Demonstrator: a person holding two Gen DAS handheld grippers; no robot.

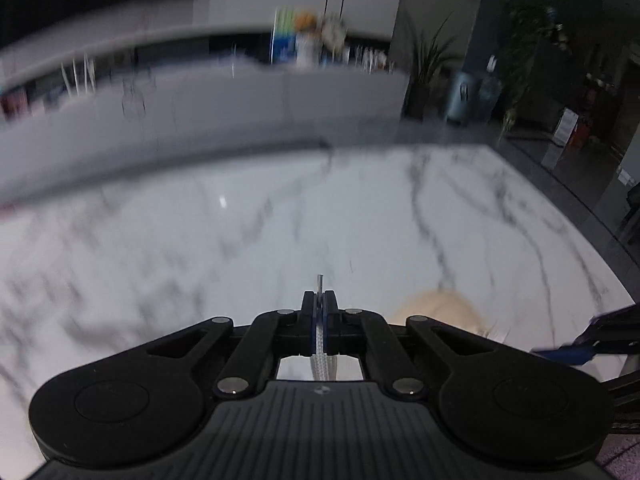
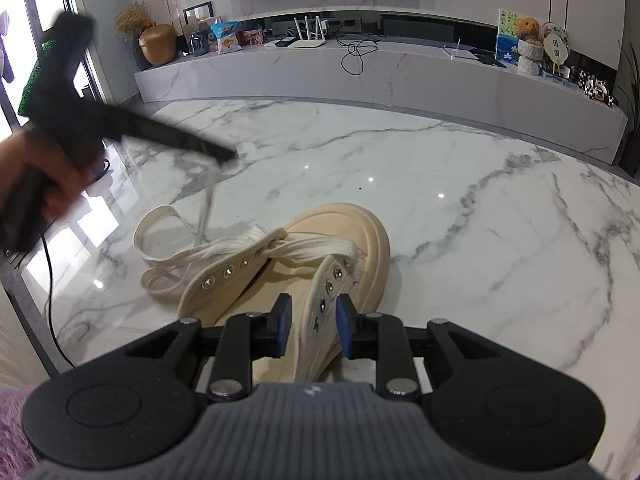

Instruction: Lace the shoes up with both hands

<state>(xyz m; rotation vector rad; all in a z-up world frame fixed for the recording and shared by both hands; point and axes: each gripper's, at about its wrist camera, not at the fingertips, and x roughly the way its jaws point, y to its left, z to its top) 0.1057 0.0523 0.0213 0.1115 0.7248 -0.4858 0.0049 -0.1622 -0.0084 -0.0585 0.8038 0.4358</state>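
Right wrist view | right tongs (image 2: 312,330) clamp shoe (image 2: 344,240) eyelet flap, mid-worktop (image 2: 500,220) | left tongs (image 1: 319,312) closed on lace (image 1: 320,354) end | risk: hard pull slips lace tip from pads, or drags shoe from grip.

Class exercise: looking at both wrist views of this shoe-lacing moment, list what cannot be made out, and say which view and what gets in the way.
- Left wrist view: the shoe is a pale smear, motion-blurred and cut off behind the left gripper, so its eyelets are unreadable.
- Left wrist view: the shelf items are too blurred to identify.
- Right wrist view: the shoe's heel is hidden behind the right gripper.
- Right wrist view: the shoelace smears near the left gripper's tip, so the grip there is unclear.
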